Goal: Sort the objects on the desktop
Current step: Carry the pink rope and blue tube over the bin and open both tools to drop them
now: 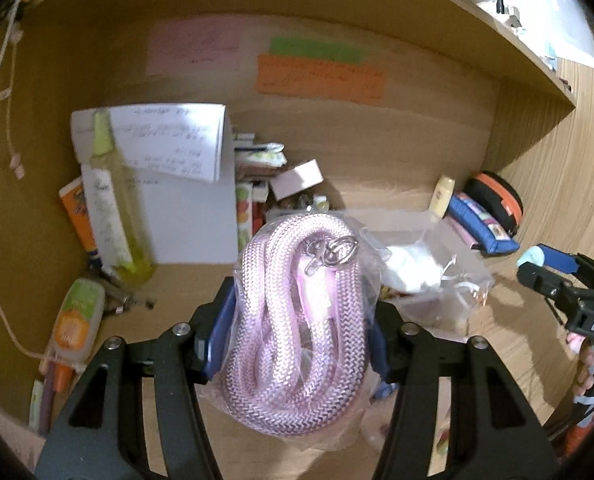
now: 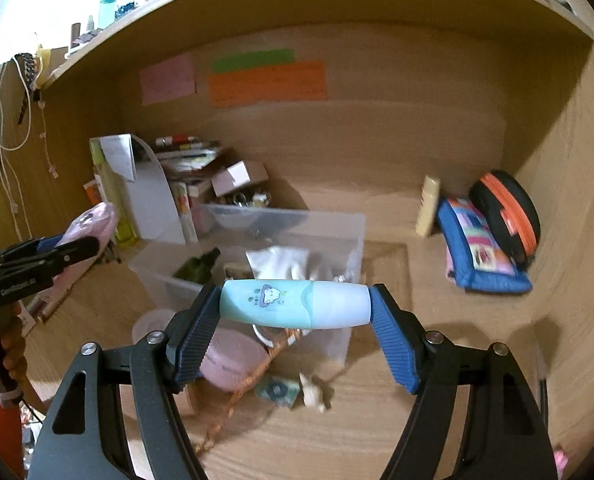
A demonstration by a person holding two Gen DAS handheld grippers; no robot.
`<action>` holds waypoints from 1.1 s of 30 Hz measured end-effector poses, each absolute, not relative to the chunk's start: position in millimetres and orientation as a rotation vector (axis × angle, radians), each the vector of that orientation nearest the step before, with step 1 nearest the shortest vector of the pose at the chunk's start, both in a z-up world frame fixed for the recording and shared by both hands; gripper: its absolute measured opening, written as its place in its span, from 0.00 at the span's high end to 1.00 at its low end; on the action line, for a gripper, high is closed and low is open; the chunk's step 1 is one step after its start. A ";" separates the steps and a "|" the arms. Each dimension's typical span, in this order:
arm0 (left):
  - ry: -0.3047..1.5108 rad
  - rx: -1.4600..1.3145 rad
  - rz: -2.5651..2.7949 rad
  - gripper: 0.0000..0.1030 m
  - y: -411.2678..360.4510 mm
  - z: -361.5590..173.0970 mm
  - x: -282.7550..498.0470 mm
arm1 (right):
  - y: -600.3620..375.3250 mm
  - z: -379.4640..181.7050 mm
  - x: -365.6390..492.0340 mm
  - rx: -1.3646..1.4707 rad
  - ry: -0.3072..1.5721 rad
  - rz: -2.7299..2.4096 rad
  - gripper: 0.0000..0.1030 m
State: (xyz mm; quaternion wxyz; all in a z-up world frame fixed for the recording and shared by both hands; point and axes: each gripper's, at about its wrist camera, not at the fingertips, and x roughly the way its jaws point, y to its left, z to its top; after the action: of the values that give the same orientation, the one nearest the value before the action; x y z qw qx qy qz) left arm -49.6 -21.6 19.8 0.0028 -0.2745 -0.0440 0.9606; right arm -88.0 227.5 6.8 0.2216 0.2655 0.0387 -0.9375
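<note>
My left gripper is shut on a clear bag holding a coiled pink rope with a metal clasp, lifted above the desk. My right gripper is shut on a light blue capsule-shaped tube with a cartoon print, held crosswise between the blue pads, above a clear plastic bin. The right gripper also shows at the right edge of the left wrist view. The left gripper with the pink bag shows at the left of the right wrist view.
The bin holds a dark green bottle and a white bag. A blue pouch, a black-orange case and a cream tube stand at right. A white file holder, books and bottles stand at left. Small items lie on the desk in front.
</note>
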 end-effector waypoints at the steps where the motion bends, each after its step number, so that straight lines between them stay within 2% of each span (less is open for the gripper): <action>1: -0.137 -0.855 3.011 0.45 -20.8 22.5 -52.7 | 225.6 9.1 -90.6 0.727 0.107 -2.588 0.31; 17: -0.159 -0.888 2.917 0.45 -10.4 40.4 -124.4 | 199.1 25.8 -153.9 0.739 0.114 -2.506 0.31; 25: -0.135 -0.991 2.875 0.45 -2.4 14.0 -159.7 | 180.2 3.1 -183.4 0.827 0.149 -2.479 0.31; 33: -0.144 -1.115 2.876 0.45 -7.0 -16.9 -190.2 | 179.7 -25.2 -219.4 0.954 0.065 -2.498 0.31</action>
State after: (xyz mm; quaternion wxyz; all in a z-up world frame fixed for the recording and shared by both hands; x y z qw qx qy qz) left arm -190.2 -7.0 -16.9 0.0268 -0.3610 -0.0468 0.9310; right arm -219.4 179.7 -25.2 0.2314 0.3469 0.0236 -0.9086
